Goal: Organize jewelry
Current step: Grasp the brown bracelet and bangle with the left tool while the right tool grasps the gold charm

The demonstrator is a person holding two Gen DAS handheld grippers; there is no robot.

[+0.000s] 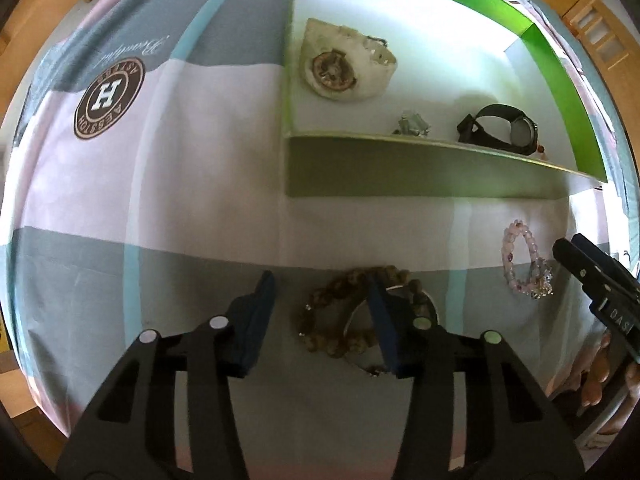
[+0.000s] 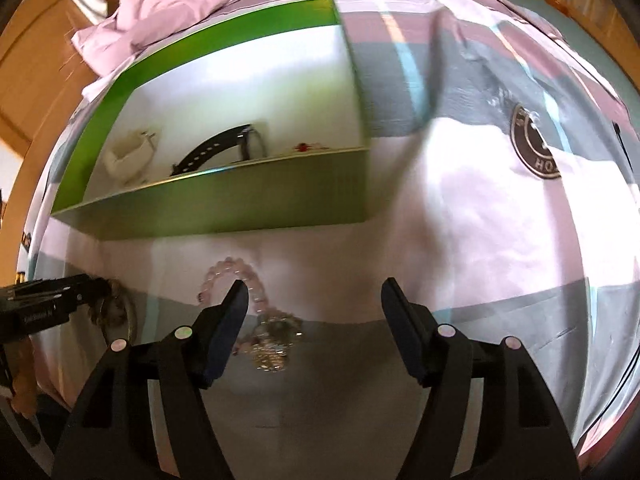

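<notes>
Nearest the left wrist lens, my left gripper (image 1: 320, 300) stood with jaws apart over the brown bead bracelet (image 1: 340, 320), which lay on the grey band of the bedsheet (image 1: 200, 160). Right finger sat across the loop, left finger well clear of it on the left; pads weren't pressing on the beads, so open, nothing held. Thin metal bangle (image 1: 430, 304) lay tangled with the brown beads. Right of that, pink bead bracelet (image 1: 524, 260) with a glittery charm cluster, right gripper just beside it at the frame edge. Farther off, green box (image 1: 400, 168) already held a white watch (image 1: 344, 60), a black watch (image 1: 500, 128) and a small silvery piece (image 1: 412, 124). So I judged the task partly done: three items in, at least three on the sheet left to move.

Right wrist view: my right gripper (image 2: 312, 292) was wide open, left finger overlapping the pink bead bracelet (image 2: 240, 284), right finger well apart on bare sheet. Nothing gripped. Beads looked pale, translucent, charm end sparkly and loose, likely floppy when lifted. Green box (image 2: 220, 208) beyond, with a small red item (image 2: 304, 146) inside near its right end. Left gripper showed at the left edge by the brown beads.
</notes>
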